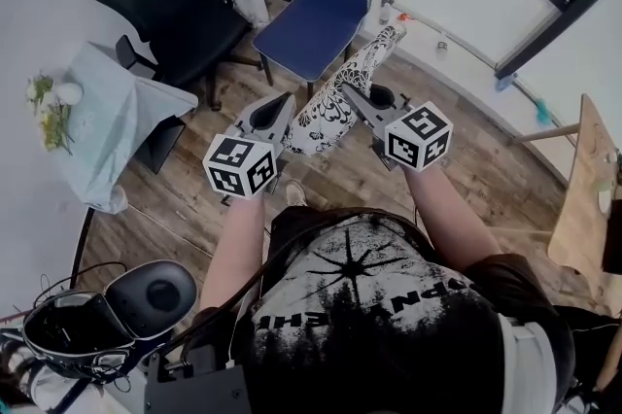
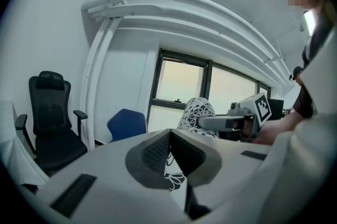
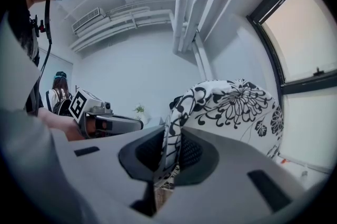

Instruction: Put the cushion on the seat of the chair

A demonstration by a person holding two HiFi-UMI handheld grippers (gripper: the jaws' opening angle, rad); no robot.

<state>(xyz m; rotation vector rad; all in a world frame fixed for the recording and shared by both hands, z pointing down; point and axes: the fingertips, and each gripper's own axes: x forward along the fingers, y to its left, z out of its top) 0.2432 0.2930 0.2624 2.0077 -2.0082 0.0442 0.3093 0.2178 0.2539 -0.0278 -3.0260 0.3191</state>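
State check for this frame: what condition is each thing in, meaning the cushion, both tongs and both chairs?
cushion: in the air, held at two edges, not on any chair.
left tongs: shut on the cushion.
right tongs: shut on the cushion.
blue chair: upright, nothing on its seat.
black office chair: upright, unoccupied.

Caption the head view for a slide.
Left tongs and right tongs pinch a floral cushion in front of a blue chair.

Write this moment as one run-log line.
left gripper: shut on cushion | right gripper: shut on cushion | cushion: aloft, not yet on blue chair
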